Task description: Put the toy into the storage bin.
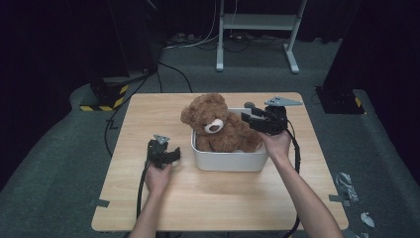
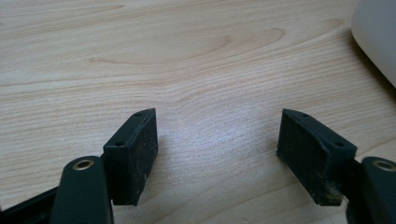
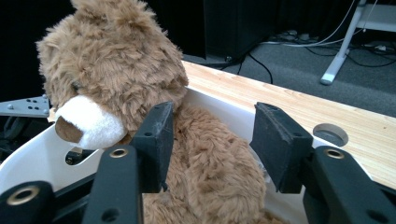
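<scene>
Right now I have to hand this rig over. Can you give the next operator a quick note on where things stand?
Left gripper: open, low over bare table, left of the bin, holding nothing.
Right gripper: open, jaws standing either side of the bear's body, not clamped.
Bear sits upright in the white bin, head above the rim.
Done: the bear is in the bin.
Left: probably either closing on the bear to lift it or backing the right gripper away; check which before moving.

Dark-curtained lab, floor cables
</scene>
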Tool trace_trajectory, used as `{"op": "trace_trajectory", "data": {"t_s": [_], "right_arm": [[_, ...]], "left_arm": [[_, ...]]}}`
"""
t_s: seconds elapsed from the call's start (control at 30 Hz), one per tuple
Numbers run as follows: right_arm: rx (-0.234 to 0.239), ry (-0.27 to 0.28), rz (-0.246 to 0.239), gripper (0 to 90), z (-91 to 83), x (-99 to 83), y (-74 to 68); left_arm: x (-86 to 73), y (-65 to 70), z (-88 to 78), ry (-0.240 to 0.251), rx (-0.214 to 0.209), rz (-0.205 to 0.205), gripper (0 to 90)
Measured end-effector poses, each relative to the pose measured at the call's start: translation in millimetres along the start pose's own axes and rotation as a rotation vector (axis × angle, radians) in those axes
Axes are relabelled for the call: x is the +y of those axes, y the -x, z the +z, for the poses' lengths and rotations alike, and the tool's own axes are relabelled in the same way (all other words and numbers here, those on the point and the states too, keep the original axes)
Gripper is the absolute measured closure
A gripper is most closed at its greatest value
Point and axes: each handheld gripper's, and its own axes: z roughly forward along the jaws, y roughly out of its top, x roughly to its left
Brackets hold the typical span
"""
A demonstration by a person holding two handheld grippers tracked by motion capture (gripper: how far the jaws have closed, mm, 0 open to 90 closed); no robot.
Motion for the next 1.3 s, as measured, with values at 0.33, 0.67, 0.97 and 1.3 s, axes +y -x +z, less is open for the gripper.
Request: {"op": "trace_trajectory", "data": {"t_s": [0.33,0.67,0.97,1.3], "right_arm": [[-0.009,0.026,0.006,43.9,-11.5,-6.3,4.8],[0.003,0.043,0.009,40.5,-20.8,-10.2,8.9],[-0.051,0.071,-0.015,35.2,-24.9,-12.5,6.4],[-0.063,0.098,-0.016,32.7,-30.3,-11.7,4.3]], "left_arm": [[0.0,0.1,0.0,0.000,0.000,0.000,28.8],[0.0,0.1,0.1,0.000,0.001,0.000,28.8],[0.0,0.1,0.0,0.000,0.001,0.000,28.8],[0.1,0.0,0.0,0.000,0.000,0.000,28.8]]}}
